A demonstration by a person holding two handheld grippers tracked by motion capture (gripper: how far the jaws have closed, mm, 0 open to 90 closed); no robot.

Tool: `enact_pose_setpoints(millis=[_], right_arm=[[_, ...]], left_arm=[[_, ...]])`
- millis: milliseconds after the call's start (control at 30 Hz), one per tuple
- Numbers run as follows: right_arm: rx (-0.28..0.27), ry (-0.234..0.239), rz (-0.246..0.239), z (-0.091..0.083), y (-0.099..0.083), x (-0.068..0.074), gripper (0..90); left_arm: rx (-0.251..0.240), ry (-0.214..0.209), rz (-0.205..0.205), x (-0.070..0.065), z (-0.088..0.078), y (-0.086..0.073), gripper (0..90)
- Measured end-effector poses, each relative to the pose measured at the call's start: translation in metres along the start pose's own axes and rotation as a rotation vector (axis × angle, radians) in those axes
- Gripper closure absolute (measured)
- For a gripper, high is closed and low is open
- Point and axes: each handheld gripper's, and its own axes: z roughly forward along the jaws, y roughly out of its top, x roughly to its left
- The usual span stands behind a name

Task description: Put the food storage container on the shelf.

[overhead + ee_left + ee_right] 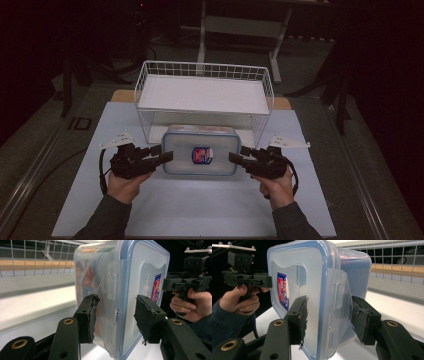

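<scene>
Container (125,290) contents blurred behind frosted plastic

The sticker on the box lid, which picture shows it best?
The high view: the sticker faces the camera squarely on the lid, though small. The right gripper view shows it bigger but slanted. The left gripper view shows it edge-on, partly behind a tool finger.
</scene>
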Motion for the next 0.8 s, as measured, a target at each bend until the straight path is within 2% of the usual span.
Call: enact_pose_setpoints(millis=[467, 800], right_arm=[[-0.019, -0.016, -0.042, -0.004, 0.029, 0.005, 48.9], [-0.056, -0.019, -0.054, -0.007, 0.046, 0.002, 48.8]], left_arm=[[-0.031, -0.016, 0.014, 0.000, -0.001, 0.026, 52.2], [-0.048, -0.015, 0.043, -0.001, 0.002, 0.048, 52.2]])
